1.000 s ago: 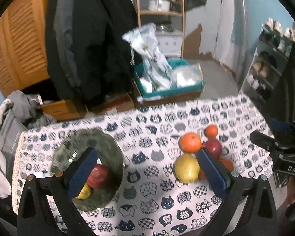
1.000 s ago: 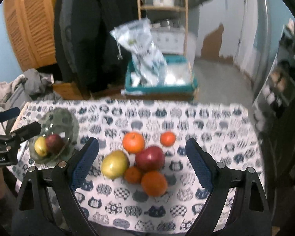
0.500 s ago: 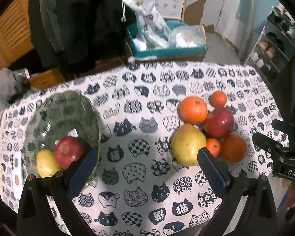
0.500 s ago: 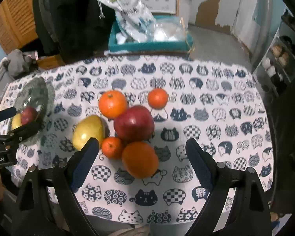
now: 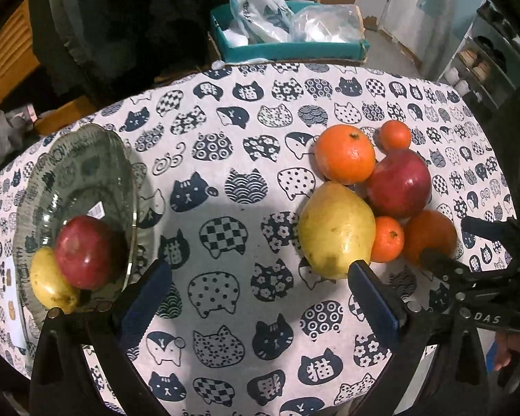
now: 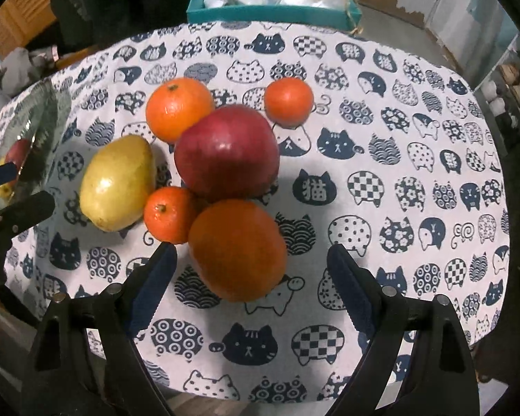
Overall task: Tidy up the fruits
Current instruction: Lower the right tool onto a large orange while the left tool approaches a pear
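- Right claw (image 6: 251, 270) wide open, holds nothing; the big orange (image 6: 237, 249) sits straight ahead between its blue pads, closest fruit to it, roughly round so no long axis to line up with.
- Judgement: that orange looks like the next pick; the claw only needs to go forward and down, then close. Risk: the small mandarin (image 6: 170, 215) touches the orange on its left and lies just beyond the left pad, so it may get nudged.
- Red apple (image 6: 227, 152) is just behind the orange, touching it; a medium orange (image 6: 178, 109) is far-left of the apple, another small mandarin (image 6: 288, 101) far-right, slightly apart.
- Yellow pear (image 6: 119, 183) lies at the left of the pile, long axis running near-left to far-right, narrow end pointing far.
- Left claw (image 5: 258, 280) also wide open and empty, over bare cloth between the plate and the pile; the pear (image 5: 336, 230) is just beyond its right pad, so the left claw is nearer the pear and the right claw nearer the orange.
- Glass plate (image 5: 83, 170) at the left edge of the desk (image 5: 225, 159) holds two fruits at its near side: a red apple (image 5: 86, 251) and a yellow fruit (image 5: 50, 282) touching it; the far part of the plate is free.
- Six fruits lie on the cloth, well apart from the plate.
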